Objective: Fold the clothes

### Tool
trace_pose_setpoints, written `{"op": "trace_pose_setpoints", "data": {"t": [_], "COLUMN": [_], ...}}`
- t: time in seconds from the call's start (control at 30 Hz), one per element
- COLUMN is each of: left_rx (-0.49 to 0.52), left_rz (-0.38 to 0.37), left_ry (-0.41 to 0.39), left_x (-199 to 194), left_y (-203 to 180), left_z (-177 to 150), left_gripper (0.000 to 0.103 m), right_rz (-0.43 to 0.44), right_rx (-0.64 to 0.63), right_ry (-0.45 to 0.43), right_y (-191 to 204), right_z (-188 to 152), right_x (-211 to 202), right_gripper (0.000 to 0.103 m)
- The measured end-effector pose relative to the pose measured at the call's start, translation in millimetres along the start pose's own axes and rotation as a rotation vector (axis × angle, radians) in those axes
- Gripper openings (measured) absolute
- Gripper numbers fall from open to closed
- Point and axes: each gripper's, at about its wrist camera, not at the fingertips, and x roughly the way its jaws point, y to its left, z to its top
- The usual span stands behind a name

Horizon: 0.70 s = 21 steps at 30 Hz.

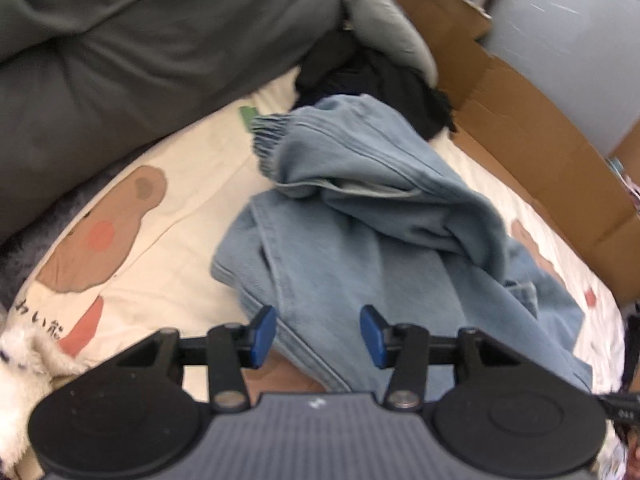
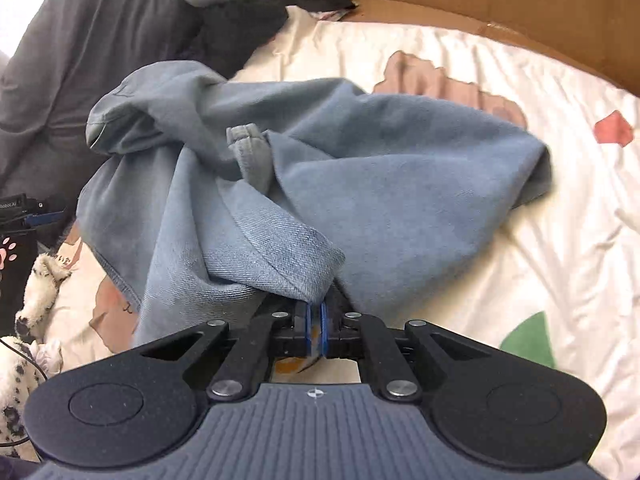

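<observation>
Light blue jeans [image 1: 360,216] lie crumpled on a cream bedsheet [image 1: 168,232] printed with bears, their elastic waistband [image 1: 272,136] toward the far side. My left gripper [image 1: 318,336] hovers open just above the near hem, blue pads [image 1: 264,336] apart with nothing between them. In the right wrist view the same jeans [image 2: 360,184] are bunched up and lifted. My right gripper [image 2: 317,320] is shut on a hemmed edge of the denim [image 2: 296,264], which drapes over its fingertips.
A grey sofa cushion [image 1: 140,52] borders the sheet at the far left. A cardboard box wall [image 1: 532,132] runs along the right. Dark and grey clothes [image 1: 376,64] pile up at the back. A spotted white plush toy [image 2: 24,320] lies at the left edge.
</observation>
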Motion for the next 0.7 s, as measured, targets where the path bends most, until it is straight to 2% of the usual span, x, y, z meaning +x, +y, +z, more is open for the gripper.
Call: {"op": "trace_pose_setpoints", "data": {"t": [0.13,0.23,0.43,0.7], "left_rx": [-0.069,-0.13,-0.197,-0.329], "left_rz": [0.036,0.05,0.048,0.029], "left_ry": [0.012,0.02,0.023,0.015], "left_x": [15.9,23.5,38.1,45.0], "left_y": [19.1,33.2,46.0,66.0], "left_z": [1.2,1.1,1.6,-0.4], "left_gripper": [0.052,0.053,0.054,0.054], "right_rz": [-0.028,-0.097,-0.211,-0.203], "right_rx": [-0.018,-0.014,0.067,0.014], "right_ry": [-0.02,-0.035,-0.059,-0.051], "right_y": [3.4,0.4,-47.2,-40.1], "right_z": [8.7,14.3,15.0,17.0], "right_x": [-11.4,-25.5,-61.3,-54.6], "right_gripper": [0.0,0.0,0.0,0.0]}}
